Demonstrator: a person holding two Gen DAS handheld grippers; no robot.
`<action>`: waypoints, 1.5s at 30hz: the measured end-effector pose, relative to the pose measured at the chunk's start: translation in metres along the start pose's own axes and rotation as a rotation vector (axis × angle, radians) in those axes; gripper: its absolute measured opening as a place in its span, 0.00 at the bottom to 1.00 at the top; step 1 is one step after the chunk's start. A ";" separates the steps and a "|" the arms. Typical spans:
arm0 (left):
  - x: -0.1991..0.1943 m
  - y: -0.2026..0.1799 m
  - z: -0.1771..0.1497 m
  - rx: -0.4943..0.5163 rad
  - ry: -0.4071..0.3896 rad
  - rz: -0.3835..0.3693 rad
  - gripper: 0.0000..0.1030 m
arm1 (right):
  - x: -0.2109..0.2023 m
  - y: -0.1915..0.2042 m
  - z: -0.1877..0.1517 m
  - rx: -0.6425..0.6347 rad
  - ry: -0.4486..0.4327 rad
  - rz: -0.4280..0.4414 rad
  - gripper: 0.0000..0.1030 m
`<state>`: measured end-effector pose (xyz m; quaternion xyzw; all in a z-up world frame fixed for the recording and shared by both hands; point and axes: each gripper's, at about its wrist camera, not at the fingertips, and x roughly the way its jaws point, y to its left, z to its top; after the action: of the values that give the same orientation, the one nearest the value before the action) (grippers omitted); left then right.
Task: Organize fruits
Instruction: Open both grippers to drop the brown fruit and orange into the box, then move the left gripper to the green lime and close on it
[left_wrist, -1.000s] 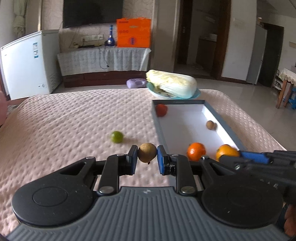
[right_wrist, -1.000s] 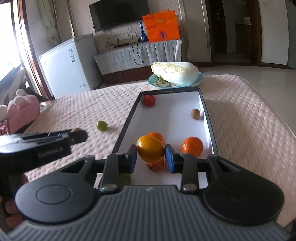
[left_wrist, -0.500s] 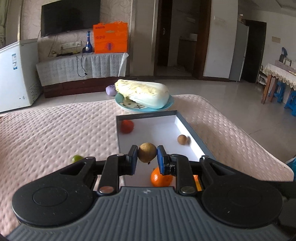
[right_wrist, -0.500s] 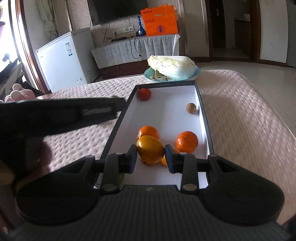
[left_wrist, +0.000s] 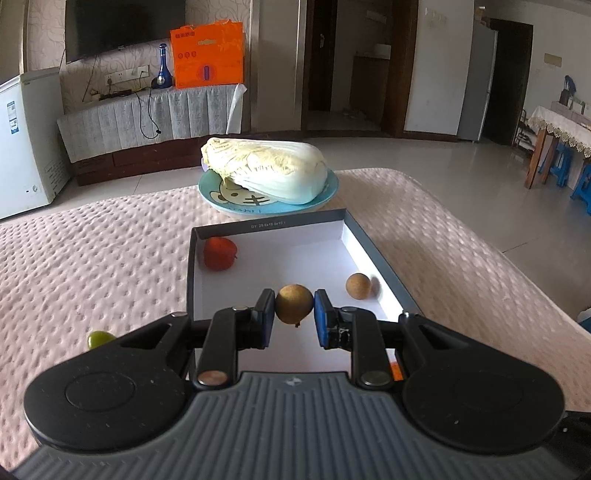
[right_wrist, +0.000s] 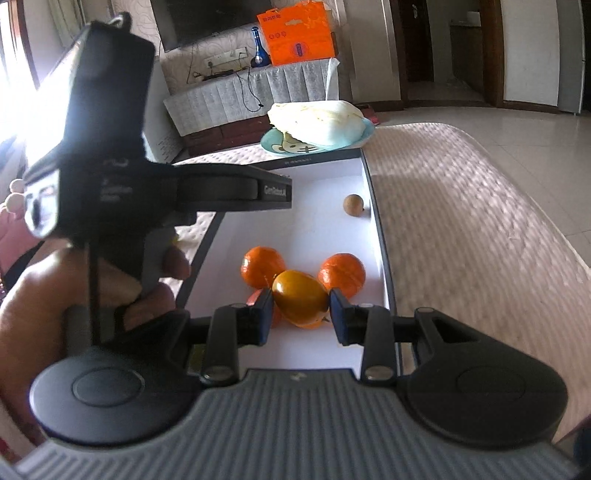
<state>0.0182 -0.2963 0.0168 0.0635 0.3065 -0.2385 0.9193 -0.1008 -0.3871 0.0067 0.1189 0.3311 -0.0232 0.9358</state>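
My left gripper (left_wrist: 294, 318) is shut on a small brown round fruit (left_wrist: 294, 304) and holds it above the white-floored box (left_wrist: 280, 266). In the box lie a red fruit (left_wrist: 219, 253) at the far left corner and another brown fruit (left_wrist: 358, 285) by the right wall. My right gripper (right_wrist: 300, 314) is shut on a yellow-orange fruit (right_wrist: 300, 298) over the near end of the box (right_wrist: 314, 221), above two oranges (right_wrist: 263, 266) (right_wrist: 342, 274). The left gripper's body (right_wrist: 221, 192) crosses the right wrist view. A green fruit (left_wrist: 99, 338) lies on the bedspread left of the box.
A napa cabbage (left_wrist: 266, 173) lies on a blue plate (left_wrist: 325, 195) just beyond the box's far end. The pink quilted bedspread (left_wrist: 92, 266) surrounds the box; its edge drops off on the right. A white freezer (left_wrist: 22, 140) stands at the far left.
My left gripper has moved right from the bedspread to above the box, carrying the brown fruit. My right gripper has moved forward over the box with the yellow-orange fruit.
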 end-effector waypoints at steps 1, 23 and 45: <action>0.003 0.000 0.000 -0.001 0.003 0.002 0.26 | 0.000 0.000 0.000 0.000 0.000 -0.002 0.35; -0.103 0.071 -0.042 -0.114 -0.079 0.069 0.60 | 0.016 0.017 0.007 -0.010 -0.036 -0.037 0.35; -0.126 0.217 -0.069 -0.259 -0.081 0.212 0.58 | 0.016 0.056 0.019 0.029 -0.227 -0.089 0.57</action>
<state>-0.0034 -0.0370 0.0297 -0.0331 0.2892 -0.1010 0.9514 -0.0697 -0.3366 0.0227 0.1142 0.2277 -0.0828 0.9635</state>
